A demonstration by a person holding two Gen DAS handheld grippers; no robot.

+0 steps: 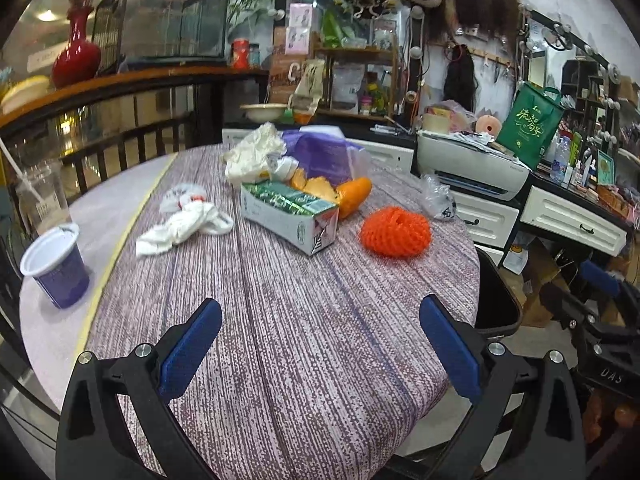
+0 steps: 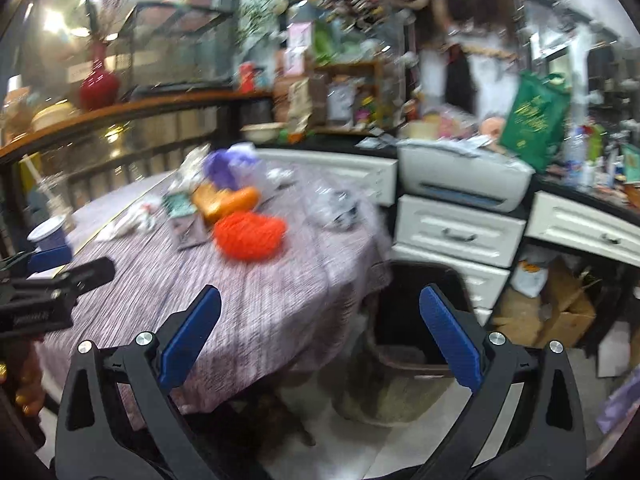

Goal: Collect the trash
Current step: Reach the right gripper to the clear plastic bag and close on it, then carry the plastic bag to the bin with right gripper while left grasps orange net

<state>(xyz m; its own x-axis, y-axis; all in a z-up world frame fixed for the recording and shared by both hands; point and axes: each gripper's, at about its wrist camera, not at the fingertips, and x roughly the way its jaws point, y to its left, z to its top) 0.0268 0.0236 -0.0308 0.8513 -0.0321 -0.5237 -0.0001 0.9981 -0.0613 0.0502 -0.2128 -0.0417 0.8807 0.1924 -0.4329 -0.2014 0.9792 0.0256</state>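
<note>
Trash scattered on the desk (image 1: 304,320), both jaws spread and empty.
Open milk carton (image 1: 290,216) at 12 o'clock holds orange peel (image 1: 352,196); orange foam net (image 1: 396,231) at 1; bin (image 2: 404,320) beside the desk, contents unclear.

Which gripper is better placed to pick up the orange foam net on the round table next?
Probably the left gripper: it is open over the table, facing the orange foam net. The right gripper, also open, sits off the table edge, above the dark trash bin.

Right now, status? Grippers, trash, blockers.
Left gripper open, empty, over table. Right gripper open, empty, above bin. Orange foam net, milk carton uncollected. Path clear.
</note>
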